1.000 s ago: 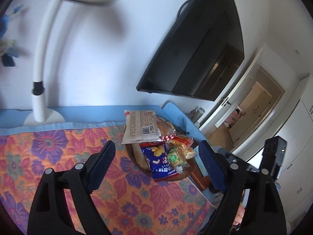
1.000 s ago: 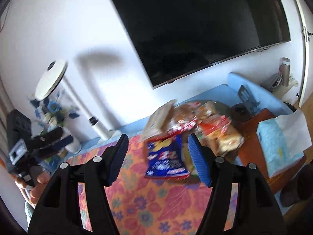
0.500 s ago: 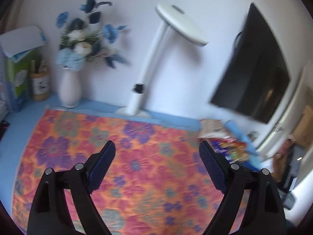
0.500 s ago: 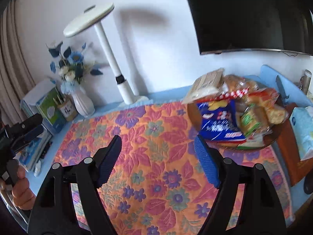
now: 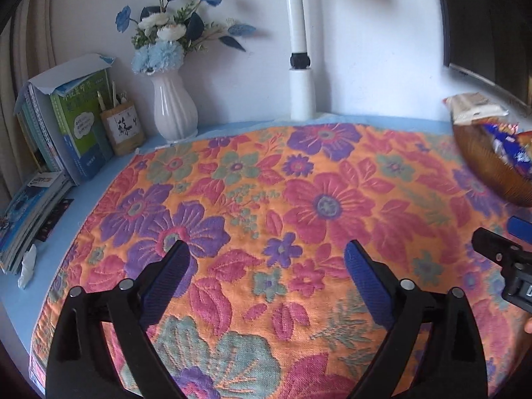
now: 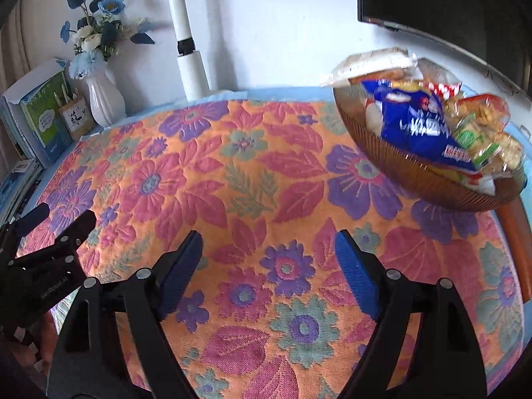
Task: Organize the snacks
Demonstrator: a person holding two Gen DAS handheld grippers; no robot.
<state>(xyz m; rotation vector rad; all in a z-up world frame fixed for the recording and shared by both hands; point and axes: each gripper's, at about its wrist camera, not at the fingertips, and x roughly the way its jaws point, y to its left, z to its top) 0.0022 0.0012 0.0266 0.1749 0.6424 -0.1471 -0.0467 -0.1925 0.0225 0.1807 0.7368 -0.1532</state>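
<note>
A brown ribbed bowl [image 6: 429,183] heaped with snacks sits at the far right of the flowered cloth [image 6: 239,173]. On top lie a blue bag [image 6: 412,123], a beige packet [image 6: 369,65] and several clear-wrapped snacks [image 6: 482,113]. The bowl shows in the left wrist view [image 5: 488,166] at the right edge. My right gripper [image 6: 267,262] is open and empty above the cloth, short of the bowl. My left gripper [image 5: 266,267] is open and empty over the cloth's middle. Each gripper shows at the edge of the other's view.
A white vase [image 5: 173,109] of blue flowers, a pen holder [image 5: 123,129] and books [image 5: 60,123] stand at the back left. A white lamp post [image 5: 301,66] rises at the back. A dark TV [image 6: 449,3] hangs on the wall above the bowl.
Both grippers have swung down and left from the wall and TV toward the table. The bowl has slid to the right side of both views. Both jaws stay open.
</note>
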